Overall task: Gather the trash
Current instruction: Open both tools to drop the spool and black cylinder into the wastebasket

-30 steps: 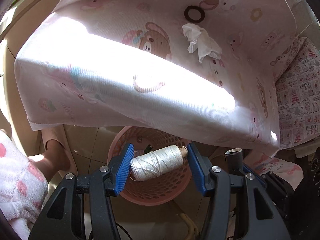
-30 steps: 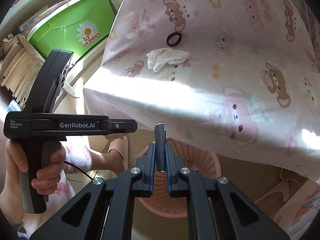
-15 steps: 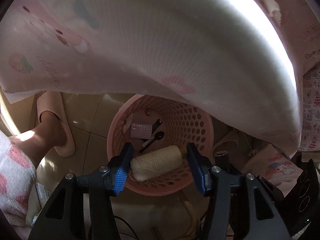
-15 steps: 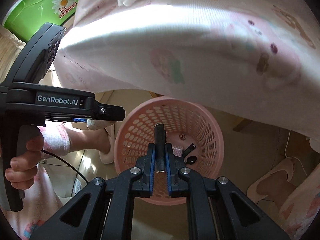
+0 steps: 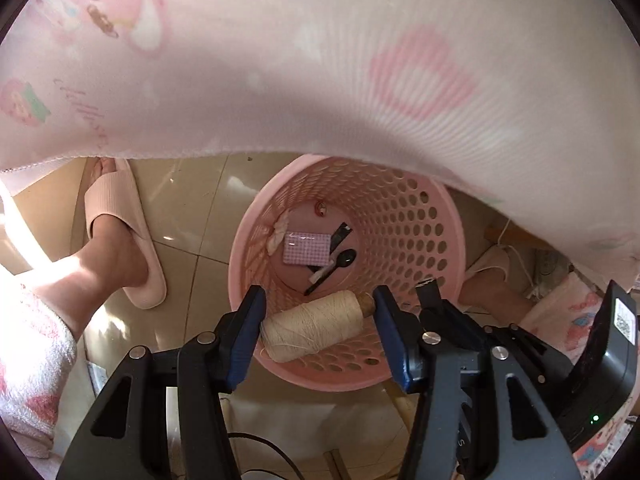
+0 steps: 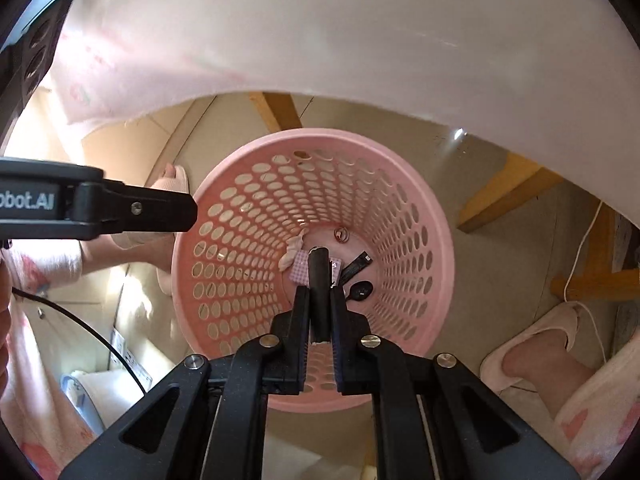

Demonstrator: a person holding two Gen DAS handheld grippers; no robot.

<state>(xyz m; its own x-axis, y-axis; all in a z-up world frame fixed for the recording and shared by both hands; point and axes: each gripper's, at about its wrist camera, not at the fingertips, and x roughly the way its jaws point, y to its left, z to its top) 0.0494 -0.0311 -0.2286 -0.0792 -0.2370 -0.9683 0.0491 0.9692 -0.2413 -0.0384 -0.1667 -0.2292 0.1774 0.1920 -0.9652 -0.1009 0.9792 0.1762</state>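
Left wrist: left claw (image 5: 318, 322) clamps one thread spool (image 5: 316, 325); right claw (image 6: 320, 308) clamps one dark stick (image 6: 319, 292); one pink basket (image 5: 448, 240)

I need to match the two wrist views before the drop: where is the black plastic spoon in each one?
Left wrist: black plastic spoon lies on the basket floor, just right of the pink checked card, above the held thread spool.
Right wrist: spoon sits on the basket floor, right of the held dark stick.
Shared landmark: the pink perforated basket.
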